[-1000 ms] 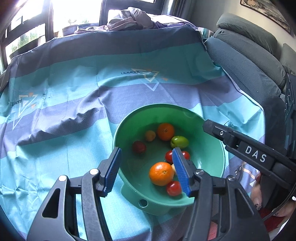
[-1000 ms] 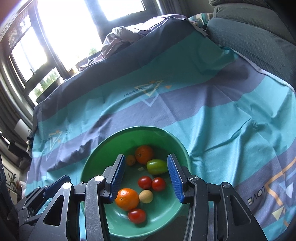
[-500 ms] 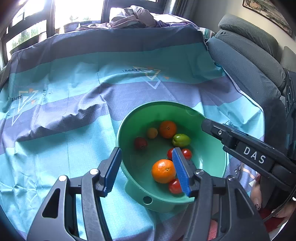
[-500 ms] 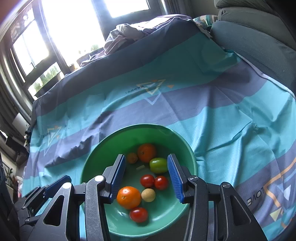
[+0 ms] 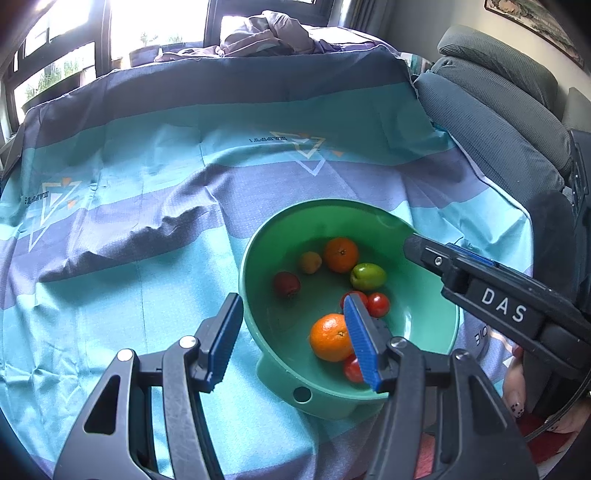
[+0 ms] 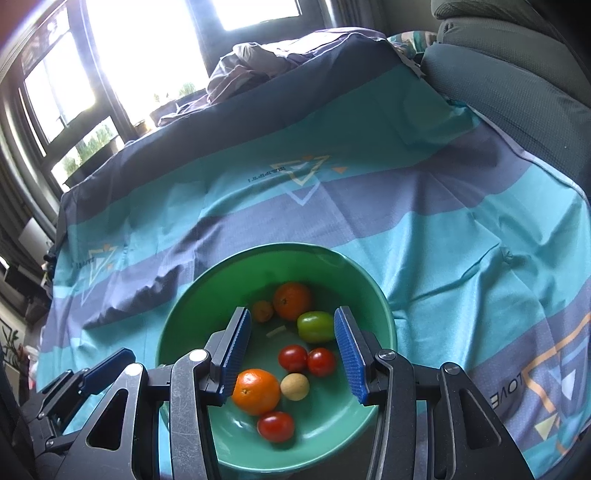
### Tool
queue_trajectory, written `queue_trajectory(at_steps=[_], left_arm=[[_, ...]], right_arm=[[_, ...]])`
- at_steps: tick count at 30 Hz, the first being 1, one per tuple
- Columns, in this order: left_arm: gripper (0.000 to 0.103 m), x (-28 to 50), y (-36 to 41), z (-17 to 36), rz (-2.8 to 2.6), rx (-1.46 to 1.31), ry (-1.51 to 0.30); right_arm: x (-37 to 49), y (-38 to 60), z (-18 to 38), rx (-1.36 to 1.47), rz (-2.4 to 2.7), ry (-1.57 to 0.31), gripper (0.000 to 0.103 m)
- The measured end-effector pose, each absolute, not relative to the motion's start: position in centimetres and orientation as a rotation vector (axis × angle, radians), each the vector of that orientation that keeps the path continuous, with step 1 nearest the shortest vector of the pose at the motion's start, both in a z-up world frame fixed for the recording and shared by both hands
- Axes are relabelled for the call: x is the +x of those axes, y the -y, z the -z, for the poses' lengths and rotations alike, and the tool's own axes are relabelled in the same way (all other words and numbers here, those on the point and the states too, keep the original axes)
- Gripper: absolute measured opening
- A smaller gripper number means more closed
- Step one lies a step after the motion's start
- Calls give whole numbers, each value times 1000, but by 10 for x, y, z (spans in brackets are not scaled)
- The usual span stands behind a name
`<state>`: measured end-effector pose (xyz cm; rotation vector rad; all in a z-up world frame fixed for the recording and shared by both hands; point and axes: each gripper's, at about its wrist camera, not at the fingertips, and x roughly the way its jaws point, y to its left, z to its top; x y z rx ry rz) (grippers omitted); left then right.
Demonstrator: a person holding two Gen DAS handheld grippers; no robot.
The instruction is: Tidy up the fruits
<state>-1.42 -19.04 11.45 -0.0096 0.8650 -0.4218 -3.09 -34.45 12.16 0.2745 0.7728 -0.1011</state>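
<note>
A green bowl (image 5: 424,332) (image 6: 365,284) stands on a striped cloth and holds several fruits: two oranges (image 5: 328,341) (image 6: 291,300), a green fruit (image 5: 367,276) (image 6: 316,325), red tomatoes (image 6: 293,357), a small yellow fruit (image 6: 294,386) and a dark red one (image 5: 286,284). My left gripper (image 5: 293,341) is open and empty over the bowl's near left rim. My right gripper (image 6: 293,358) is open and empty above the bowl; its side also shows in the left wrist view (image 5: 498,299).
The teal and purple cloth (image 5: 147,221) covers the whole surface. A grey sofa (image 5: 498,122) runs along the right. Crumpled fabric (image 5: 266,33) lies at the far edge below bright windows. The person's hand (image 5: 517,391) is at the lower right.
Both grippers have drawn back a little; the bowl sits slightly farther right in the left wrist view. Both jaws stay open and the fruits have not moved.
</note>
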Motion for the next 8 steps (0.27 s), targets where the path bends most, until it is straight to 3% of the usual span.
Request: queue_trajectory(at_steps=[8], left_arm=[[57,-14,189,-115,430,-1,-866]], right_arm=[[-30,341,-122,235,148,-779,48]])
